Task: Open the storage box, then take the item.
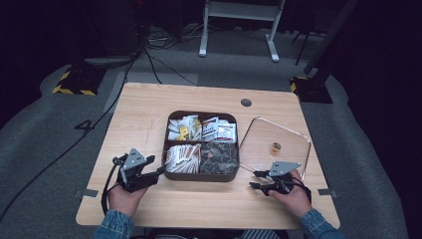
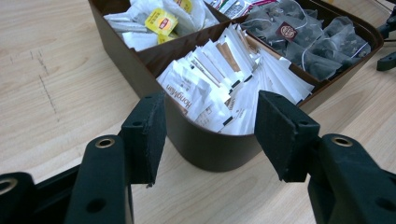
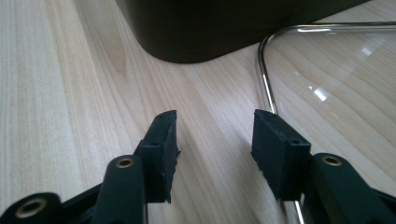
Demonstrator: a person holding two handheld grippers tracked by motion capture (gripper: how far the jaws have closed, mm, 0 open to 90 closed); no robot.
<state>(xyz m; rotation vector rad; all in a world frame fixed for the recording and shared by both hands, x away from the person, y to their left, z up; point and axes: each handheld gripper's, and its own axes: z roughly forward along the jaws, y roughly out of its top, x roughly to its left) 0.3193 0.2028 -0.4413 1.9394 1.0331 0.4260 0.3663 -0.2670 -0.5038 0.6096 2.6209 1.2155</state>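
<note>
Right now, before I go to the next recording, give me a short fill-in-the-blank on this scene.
1. The brown box is divided into ____ compartments.
2. The clear lid lies on the table to the box's ____.
3. The left gripper has a ____ of the box between its open jaws.

Missing words: four; right; corner

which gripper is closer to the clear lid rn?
Right. The right gripper sits at the near-left corner of the clear lid, jaws open beside its rim. The left gripper is across the brown box, at its near-left corner.
</note>
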